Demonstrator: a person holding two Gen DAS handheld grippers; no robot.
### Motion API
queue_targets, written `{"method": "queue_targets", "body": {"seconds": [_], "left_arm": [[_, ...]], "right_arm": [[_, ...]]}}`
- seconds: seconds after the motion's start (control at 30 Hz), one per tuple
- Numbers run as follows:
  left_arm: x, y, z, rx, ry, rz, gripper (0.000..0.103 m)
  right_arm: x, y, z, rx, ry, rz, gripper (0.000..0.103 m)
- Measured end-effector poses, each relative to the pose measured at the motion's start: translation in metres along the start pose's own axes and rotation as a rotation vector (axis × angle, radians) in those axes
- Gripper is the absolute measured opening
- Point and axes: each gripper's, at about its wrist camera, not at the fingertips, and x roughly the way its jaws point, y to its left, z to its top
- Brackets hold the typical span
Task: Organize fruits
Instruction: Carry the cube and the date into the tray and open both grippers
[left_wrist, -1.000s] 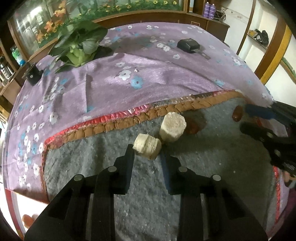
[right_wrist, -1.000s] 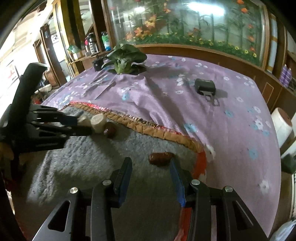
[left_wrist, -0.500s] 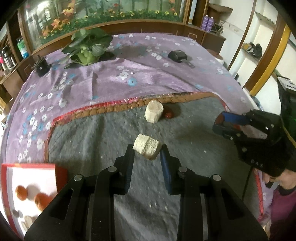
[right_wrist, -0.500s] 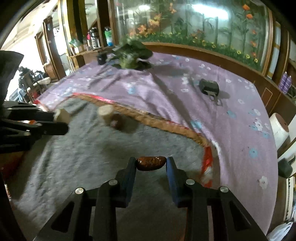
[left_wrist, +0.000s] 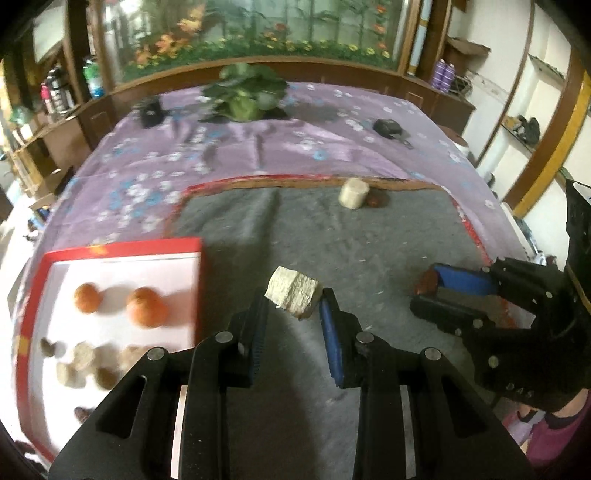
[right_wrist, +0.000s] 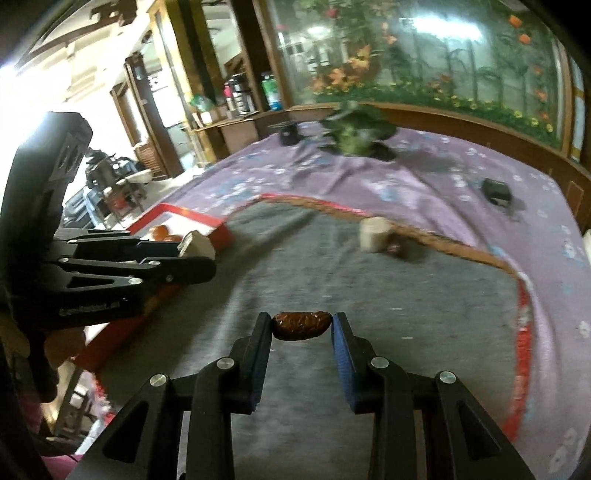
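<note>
Task partly complete. Red-rimmed tray (left_wrist: 110, 246) at left edge of grey mat (left_wrist: 369, 251) already loaded: two orange fruits (left_wrist: 146, 306) toward its far side, several pale and brown pieces nearer the camera, blurred, so count uncertain. Left gripper (left_wrist: 293, 299) clamped on pale cut chunk (left_wrist: 293, 295), held above mat just right of tray's near-right corner; chunk's long axis crosswise between the fingers, slightly tilted down to the right. Right gripper (right_wrist: 301, 326) closed on brown date (right_wrist: 301, 325), raised over mat's middle; date's long axis horizontal, spanning pad to pad. Still left on mat by far braided edge: pale cylinder (left_wrist: 354, 193), upright, touching or just beside small dark fruit (left_wrist: 373, 200). Both carried pieces not yet deposited in tray.
</note>
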Motion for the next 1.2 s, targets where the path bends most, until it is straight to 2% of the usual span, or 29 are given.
{"method": "queue_targets", "body": {"seconds": [0.3,0.57,0.9,1.07,1.2], "left_arm": [[-0.030,0.058,-0.026,-0.094,-0.039,0.093,0.027],[-0.045,0.120,-0.054,-0.229,-0.036,0.155,0.027],[-0.053,0.179,-0.079,-0.378,-0.040,0.214,0.028],[-0.048,0.198,-0.088,-0.424,-0.023,0.235,0.028],[-0.043,0.205,-0.092,-0.447,-0.009,0.238,0.028]], "right_arm": [[0.018,0.070,0.014,-0.115,0.011,0.077,0.032],[0.040,0.121,0.028,-0.215,0.036,0.130,0.032],[0.074,0.157,0.042,-0.275,0.082,0.168,0.032],[0.096,0.173,0.050,-0.316,0.100,0.172,0.032],[0.117,0.176,0.060,-0.292,0.117,0.188,0.032]]}}
